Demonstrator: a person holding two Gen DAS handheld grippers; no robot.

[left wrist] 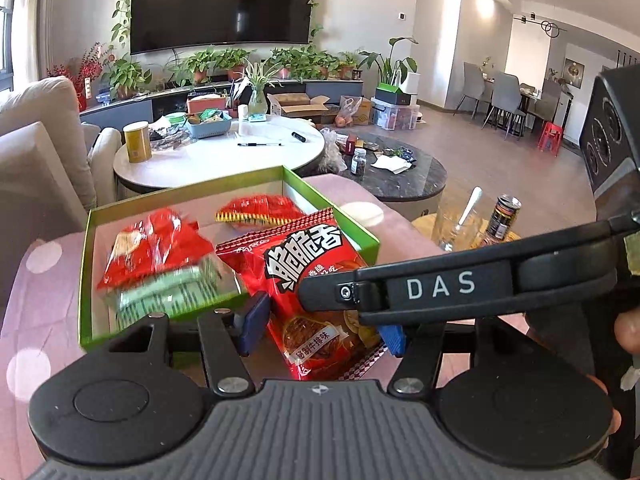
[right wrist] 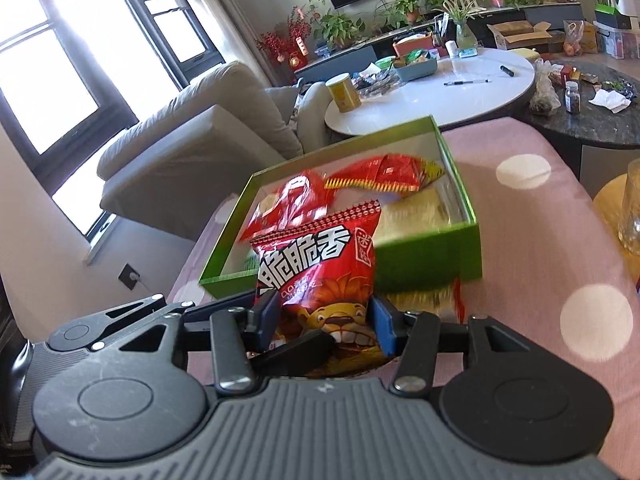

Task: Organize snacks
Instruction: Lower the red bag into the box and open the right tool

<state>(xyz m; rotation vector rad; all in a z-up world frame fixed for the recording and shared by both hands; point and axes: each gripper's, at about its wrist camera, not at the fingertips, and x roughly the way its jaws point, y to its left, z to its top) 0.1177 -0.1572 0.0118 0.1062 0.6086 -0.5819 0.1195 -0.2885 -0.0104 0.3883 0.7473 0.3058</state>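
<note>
1. Sitting at mid-frame in both views, the green open-topped box (left wrist: 362, 240) (right wrist: 432, 256) rests on a pink cloth with pale dots (left wrist: 48, 300) (right wrist: 560, 240); inside lie a crumpled red packet (left wrist: 156, 244) (right wrist: 296, 200) at the box's left, a red packet with a yellow striped edge (left wrist: 260, 210) (right wrist: 384, 176) at the far side, and a blurred pale green packet (left wrist: 168, 292) near the front wall.
2. The left gripper (left wrist: 320, 324) has its jaws partly closed, blue pads pressing both sides of a red snack bag (left wrist: 308, 280) with large white characters; the bag leans over the box's near right corner.
3. The right gripper (right wrist: 326, 326) is likewise part closed, clamping a red bag with a cartoon lion (right wrist: 320, 276); it stands upright at lower centre, just before the box's front wall.
</note>
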